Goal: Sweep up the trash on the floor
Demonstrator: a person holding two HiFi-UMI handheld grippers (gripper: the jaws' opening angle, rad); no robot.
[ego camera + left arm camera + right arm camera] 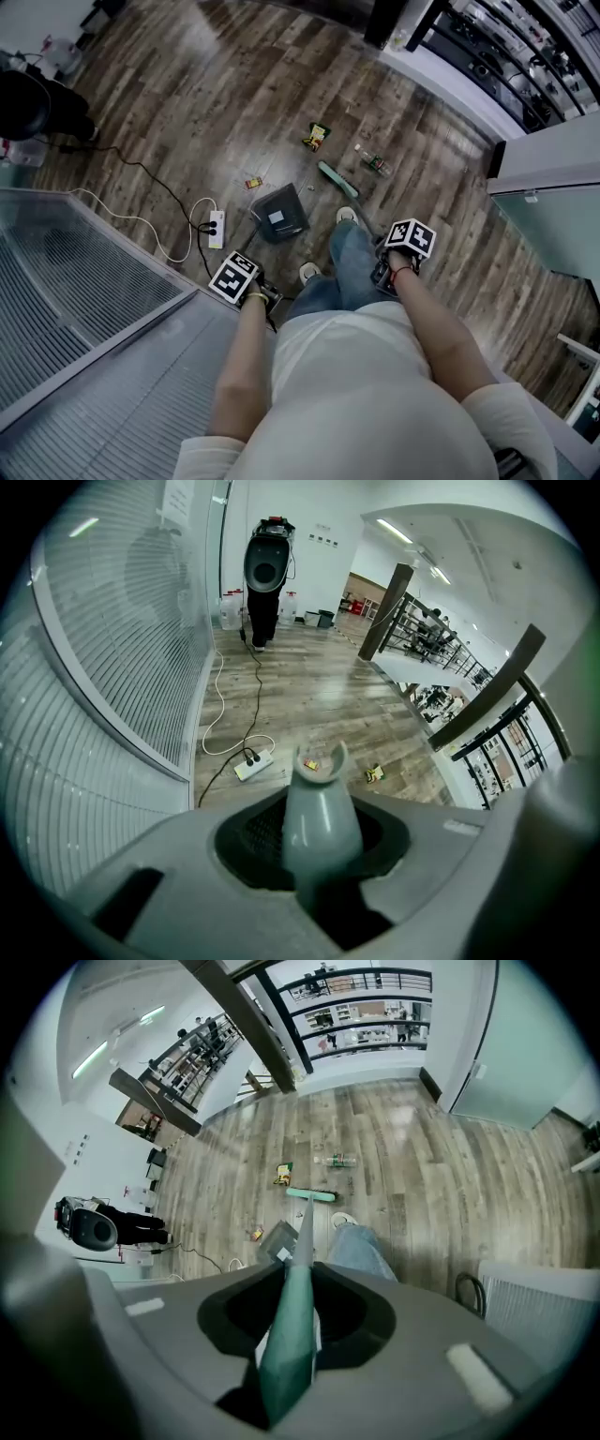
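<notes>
1. The left gripper (pixel 251 289) is clenched on the grey dustpan handle (pixel 319 808). The handle runs up between its jaws and ends in a forked clip.
2. The right gripper (pixel 392 267) is clamped on the teal broom handle (pixel 292 1321), near its upper end. The shaft runs down past the person's jeans-clad leg (pixel 349 267) to the floor.
3. The dark grey dustpan (pixel 278 213) sits on the wooden floor (pixel 187 112) just ahead of the person's shoes. It carries a white label, but the print is too small to read.
4. The teal broom head (pixel 336 178) rests on the floor just beyond the dustpan, to its right.
5. The trash lies scattered around these two. A small red-and-yellow wrapper (pixel 252 183) is near the dustpan's left side. A yellow-green snack packet (pixel 316 137) lies beyond the broom head, and a clear bottle (pixel 374 164) lies to its right. No brand can be made out on any of them.
6. Handling, as a judgement:
   - The broom looks light and stiff with pliant bristles, so the high hold suits long strokes.
   - The wrappers will likely skitter, and the bottle will probably roll rather than slide.
   - The dustpan seems light and may shift unless the handle braces it.
7. A white power strip (pixel 216 229) and its cables lie left of the dustpan, where bristles could snag them.
</notes>
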